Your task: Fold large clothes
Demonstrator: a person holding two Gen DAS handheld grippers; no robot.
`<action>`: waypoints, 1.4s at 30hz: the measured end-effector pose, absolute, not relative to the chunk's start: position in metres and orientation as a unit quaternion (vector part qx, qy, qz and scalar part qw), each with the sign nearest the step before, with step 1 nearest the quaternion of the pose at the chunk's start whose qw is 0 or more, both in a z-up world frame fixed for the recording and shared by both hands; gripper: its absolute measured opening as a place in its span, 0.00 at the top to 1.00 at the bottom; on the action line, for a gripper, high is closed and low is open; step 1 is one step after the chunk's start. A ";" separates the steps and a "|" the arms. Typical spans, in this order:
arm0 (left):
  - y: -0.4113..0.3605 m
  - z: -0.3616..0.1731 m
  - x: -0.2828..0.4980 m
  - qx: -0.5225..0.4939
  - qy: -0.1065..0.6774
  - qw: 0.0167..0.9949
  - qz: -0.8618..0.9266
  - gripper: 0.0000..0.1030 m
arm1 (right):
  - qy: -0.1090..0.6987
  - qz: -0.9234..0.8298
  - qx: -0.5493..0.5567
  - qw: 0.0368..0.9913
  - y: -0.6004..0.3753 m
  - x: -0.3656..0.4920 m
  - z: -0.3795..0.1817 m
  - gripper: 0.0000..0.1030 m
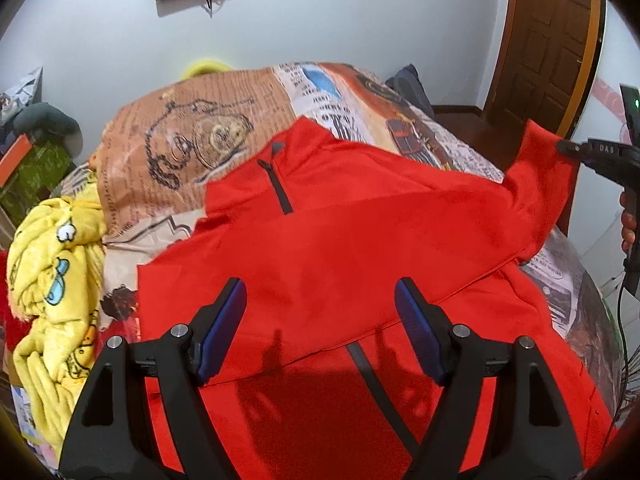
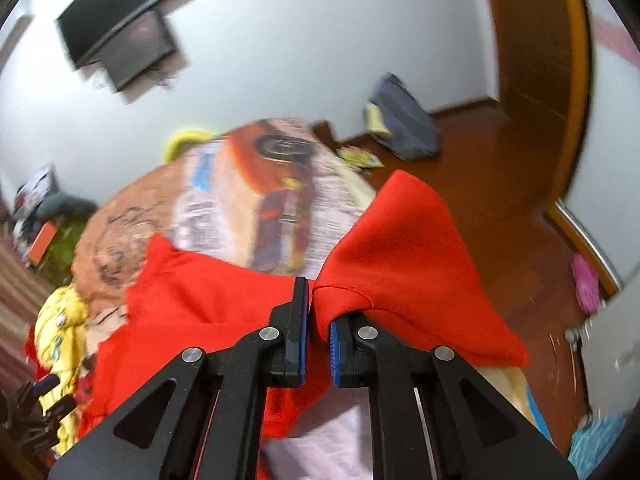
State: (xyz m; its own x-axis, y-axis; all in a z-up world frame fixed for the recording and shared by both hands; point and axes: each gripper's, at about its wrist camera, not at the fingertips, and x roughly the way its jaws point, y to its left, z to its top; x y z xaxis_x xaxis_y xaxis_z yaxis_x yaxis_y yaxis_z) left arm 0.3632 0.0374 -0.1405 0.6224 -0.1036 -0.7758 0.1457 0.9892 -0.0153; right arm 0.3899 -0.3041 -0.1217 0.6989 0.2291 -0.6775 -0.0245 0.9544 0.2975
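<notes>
A red jacket (image 1: 340,248) is seen spread across the bed (image 1: 192,148), front up, its dark zip running down from the collar, one side already laid over the middle. The right gripper (image 2: 318,320) is clamped tight on a hemmed edge of the red cloth, which fans out above the pads (image 2: 334,344) in a soft cone; the pinch is taken at the edge, it would seem, so that the panel can be carried across without bunching. In the left wrist view that same gripper (image 1: 566,148) is seen at the far right, with the cloth drawn up to it off the bed. The left gripper (image 1: 320,324) is held above the lower body of the jacket with its jaws spread wide and nothing between them, probably kept ready to pin or smooth the fabric. The fabric looks smooth and matt, light enough to drape in broad folds. The bed cover is printed like old newsprint, in tan and white. A crumpled yellow blanket (image 1: 56,272) with cartoon faces is heaped at the left edge, fleecy and well clear of the fold
</notes>
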 end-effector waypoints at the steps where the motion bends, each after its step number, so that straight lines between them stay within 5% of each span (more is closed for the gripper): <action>1: 0.039 -0.137 0.360 0.026 0.425 0.902 -0.068 0.26 | 0.378 0.087 0.125 0.913 -0.290 0.387 -0.116 0.93; 18: 0.058 -0.145 0.339 0.025 0.433 0.899 -0.066 0.26 | 0.511 0.214 0.019 0.832 -0.156 0.369 -0.200 0.91; 26: 0.055 -0.163 0.343 0.007 0.455 0.887 -0.072 0.26 | 0.536 0.201 0.060 0.818 -0.199 0.347 -0.187 0.39; 42: 0.042 -0.181 0.353 0.006 0.478 0.875 -0.077 0.26 | 0.506 0.063 0.282 0.813 -0.335 0.379 -0.225 0.35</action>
